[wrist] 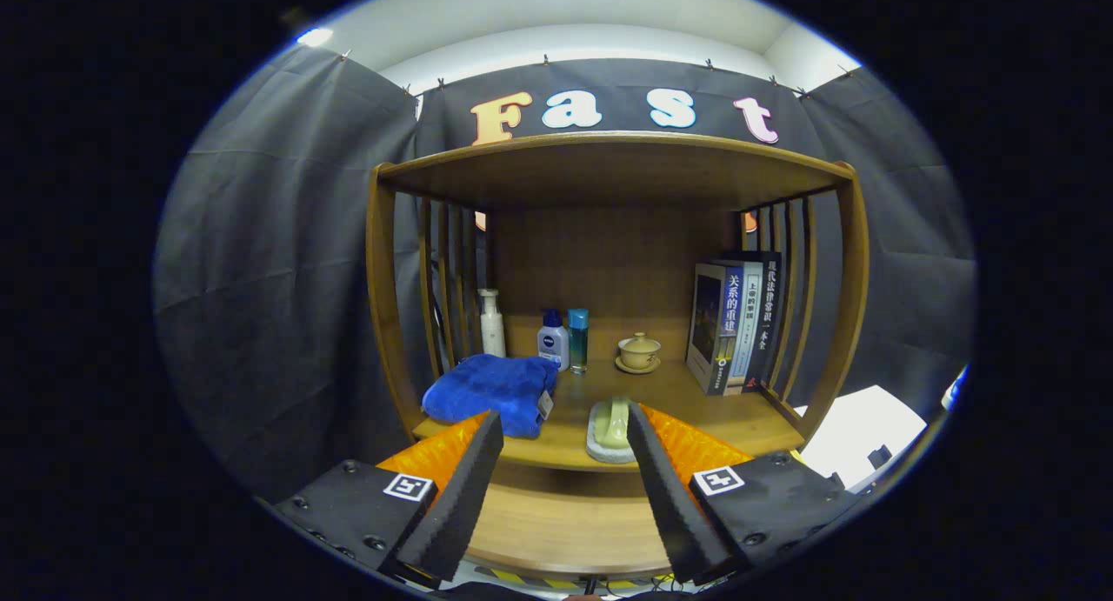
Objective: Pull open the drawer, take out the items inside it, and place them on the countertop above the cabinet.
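Though near countertop point(696, 410), gripper point(563, 427) agape.

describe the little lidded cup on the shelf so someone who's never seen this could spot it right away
Start at the wooden cabinet and look along its countertop, beyond the open hand-held gripper. Near the back, between the teal bottle and the upright books, sits the lidded cup on its saucer. It is the only squat, cream-coloured ceramic piece; its neighbours are tall bottles and books.

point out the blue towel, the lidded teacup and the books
folded blue cloth towel point(491, 394): gripper view, middle of its top fold
small beige lidded ceramic teacup on saucer point(639, 350): gripper view, cup body
upright dark-covered paper books point(730, 323): gripper view, front spine
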{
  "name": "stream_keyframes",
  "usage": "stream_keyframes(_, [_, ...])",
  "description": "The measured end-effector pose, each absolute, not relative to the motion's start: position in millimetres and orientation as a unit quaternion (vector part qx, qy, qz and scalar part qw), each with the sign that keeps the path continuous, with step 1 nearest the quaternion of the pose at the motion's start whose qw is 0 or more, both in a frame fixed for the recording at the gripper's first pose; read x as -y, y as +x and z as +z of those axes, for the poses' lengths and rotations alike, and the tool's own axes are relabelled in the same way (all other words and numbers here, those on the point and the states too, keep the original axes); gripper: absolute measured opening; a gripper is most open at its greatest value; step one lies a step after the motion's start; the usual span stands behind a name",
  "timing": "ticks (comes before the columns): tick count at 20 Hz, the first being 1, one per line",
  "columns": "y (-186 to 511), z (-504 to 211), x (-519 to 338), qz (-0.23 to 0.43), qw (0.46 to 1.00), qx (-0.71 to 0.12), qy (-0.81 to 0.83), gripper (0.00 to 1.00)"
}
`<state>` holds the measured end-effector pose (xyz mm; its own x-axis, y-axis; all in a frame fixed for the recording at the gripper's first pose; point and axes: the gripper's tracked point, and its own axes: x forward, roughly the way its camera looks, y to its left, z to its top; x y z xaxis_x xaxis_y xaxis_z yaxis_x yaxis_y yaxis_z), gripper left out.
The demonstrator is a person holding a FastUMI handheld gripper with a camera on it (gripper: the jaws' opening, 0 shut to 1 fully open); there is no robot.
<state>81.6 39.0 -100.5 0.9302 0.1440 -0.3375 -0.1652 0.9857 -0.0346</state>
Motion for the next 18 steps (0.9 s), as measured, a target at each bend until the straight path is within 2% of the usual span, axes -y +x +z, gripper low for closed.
stream_keyframes(11, [2.3, -167.2, -6.6, 0.034, 0.994, -0.098, -0.045, 0.93])
stream_keyframes(18, [-17.7, -209.9, 0.7, 0.025, 0.992, -0.108, -0.055, 0.93])
